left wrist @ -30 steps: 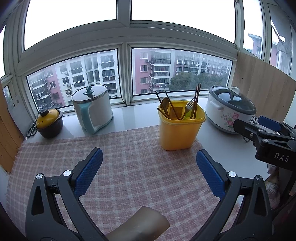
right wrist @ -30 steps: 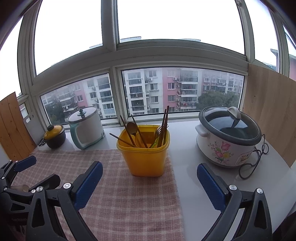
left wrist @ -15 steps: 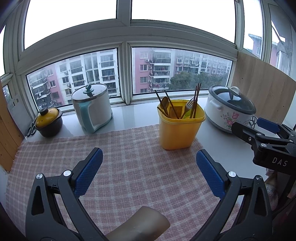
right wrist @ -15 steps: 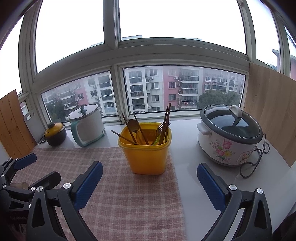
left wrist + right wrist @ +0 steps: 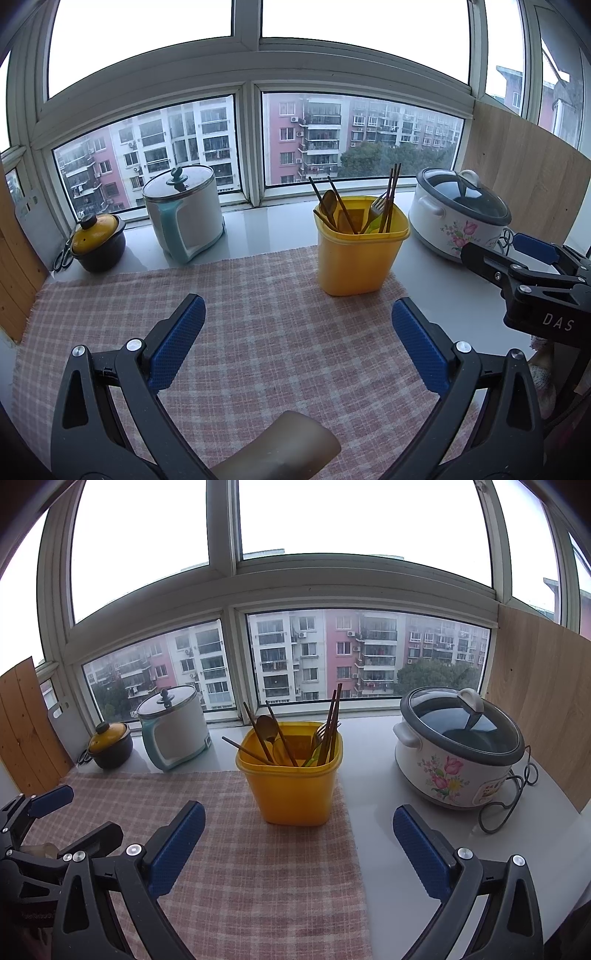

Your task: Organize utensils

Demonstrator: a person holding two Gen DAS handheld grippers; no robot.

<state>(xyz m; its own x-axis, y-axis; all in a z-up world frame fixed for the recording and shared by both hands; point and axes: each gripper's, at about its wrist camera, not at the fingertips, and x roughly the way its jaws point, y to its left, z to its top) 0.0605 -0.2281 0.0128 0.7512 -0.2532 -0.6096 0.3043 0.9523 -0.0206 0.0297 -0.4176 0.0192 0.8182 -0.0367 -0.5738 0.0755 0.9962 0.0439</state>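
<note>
1. Left wrist view, stock on hand:
   - Left gripper: one, jaws spread wide and holding nothing, over the checked cloth.
   - Right gripper: one, seen side-on at the right edge over the white counter; its jaws stand apart.
   - Yellow utensil bin: one, upright on the cloth's far right corner, ahead of the left jaws and nearer the right-hand finger, well apart from both.
   - Contents of bin: chopsticks, several dark sticks, exact number not countable; one spoon; one fork.
   - White-and-teal electric kettle: one, far left.
   - Small yellow-lidded pot: one, left of the kettle.
   - Floral rice cooker: one, right of the bin, glass lid on.

2. Right wrist view, same stock:
   - Right gripper: jaws released, empty.
   - Left gripper: at the lower left, over the cloth, jaws apart.
   - Bin: one, straight ahead between the two blue pads, beyond their tips, untouched.
   - Rice cooker: one, to the right, its cord looped on the counter.
   - Kettle and pot: one each, far left by the window.
</note>
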